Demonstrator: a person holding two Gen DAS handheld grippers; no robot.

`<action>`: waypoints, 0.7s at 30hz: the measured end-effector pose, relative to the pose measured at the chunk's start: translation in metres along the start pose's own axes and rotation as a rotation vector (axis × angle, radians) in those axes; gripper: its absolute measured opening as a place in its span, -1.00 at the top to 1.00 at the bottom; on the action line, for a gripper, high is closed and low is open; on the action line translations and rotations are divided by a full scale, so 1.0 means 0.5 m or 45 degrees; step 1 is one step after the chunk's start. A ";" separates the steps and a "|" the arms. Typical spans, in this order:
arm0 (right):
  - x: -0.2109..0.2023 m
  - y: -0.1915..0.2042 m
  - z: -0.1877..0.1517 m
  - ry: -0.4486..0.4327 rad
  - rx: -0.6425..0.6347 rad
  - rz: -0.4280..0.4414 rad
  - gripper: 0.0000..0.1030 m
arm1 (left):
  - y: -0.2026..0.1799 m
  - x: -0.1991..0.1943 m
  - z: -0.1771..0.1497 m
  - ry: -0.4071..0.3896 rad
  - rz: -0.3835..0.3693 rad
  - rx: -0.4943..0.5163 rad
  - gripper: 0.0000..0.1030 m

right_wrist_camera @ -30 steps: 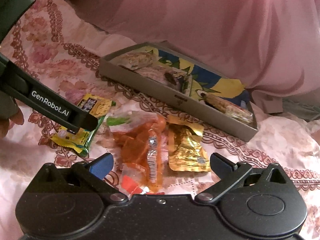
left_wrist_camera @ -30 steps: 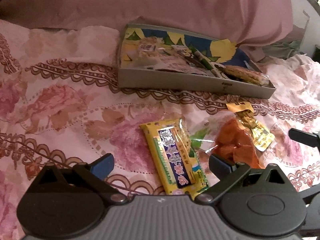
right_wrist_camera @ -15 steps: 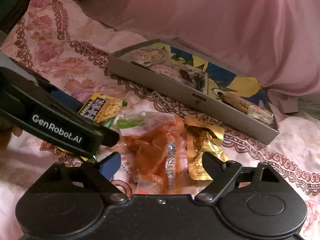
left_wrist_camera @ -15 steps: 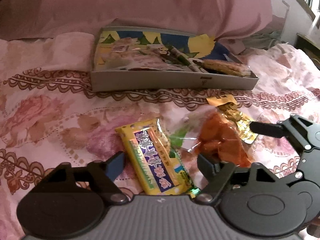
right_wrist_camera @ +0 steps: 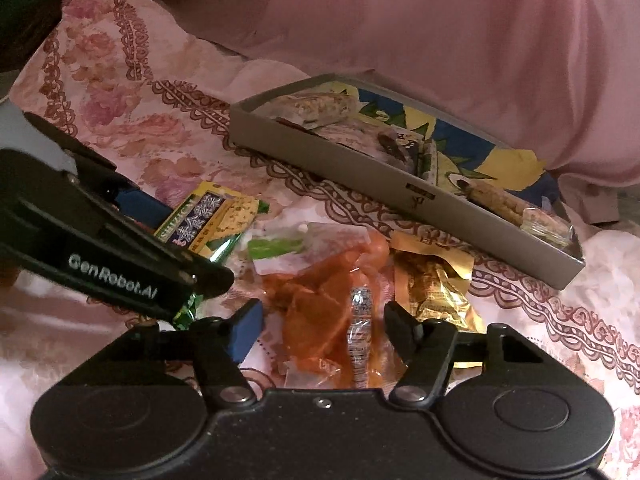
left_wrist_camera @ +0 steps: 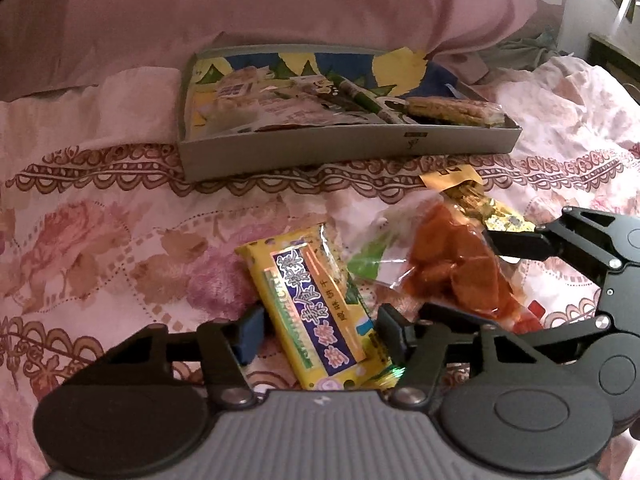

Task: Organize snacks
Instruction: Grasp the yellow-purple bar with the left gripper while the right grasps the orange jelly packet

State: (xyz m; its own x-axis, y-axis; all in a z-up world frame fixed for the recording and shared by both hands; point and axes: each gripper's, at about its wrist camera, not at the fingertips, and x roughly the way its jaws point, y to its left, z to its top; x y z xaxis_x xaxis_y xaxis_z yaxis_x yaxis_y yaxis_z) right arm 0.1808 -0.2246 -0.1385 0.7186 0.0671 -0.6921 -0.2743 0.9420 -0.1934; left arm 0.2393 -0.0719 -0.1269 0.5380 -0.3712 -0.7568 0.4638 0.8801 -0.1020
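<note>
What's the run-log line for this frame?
left gripper: open, straddling yellow snack pack | right gripper: open, straddling orange snack bag | tray: part-filled

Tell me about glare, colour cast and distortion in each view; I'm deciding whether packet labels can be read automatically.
Left wrist view: pink cast throughout, fisheye bends the grey cardboard tray, and a shiny streak crosses the yellow-and-purple snack packet. Right wrist view: dimmer, with bright glare on the clear orange snack bag and crinkled gold foil packet.

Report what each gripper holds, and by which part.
Nothing held. Left gripper is open astride the yellow packet; right gripper is open astride the orange packet.
</note>
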 end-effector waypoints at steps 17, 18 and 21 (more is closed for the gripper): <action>-0.001 -0.007 0.004 0.043 0.074 0.030 0.09 | 0.052 -0.008 0.016 0.046 -0.091 -0.218 -0.14; -0.002 -0.004 0.004 0.048 0.065 0.025 0.11 | 0.053 -0.008 0.017 0.048 -0.093 -0.228 -0.14; -0.010 0.003 0.006 0.065 0.065 0.026 0.13 | 0.053 -0.012 0.018 0.053 -0.093 -0.239 -0.14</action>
State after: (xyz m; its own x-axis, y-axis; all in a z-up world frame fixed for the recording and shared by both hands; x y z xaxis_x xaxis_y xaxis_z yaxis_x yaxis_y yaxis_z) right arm 0.1787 -0.2224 -0.1334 0.6795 0.0709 -0.7302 -0.2548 0.9562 -0.1442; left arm 0.2547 -0.0490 -0.1196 0.4764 -0.4269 -0.7687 0.3588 0.8925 -0.2733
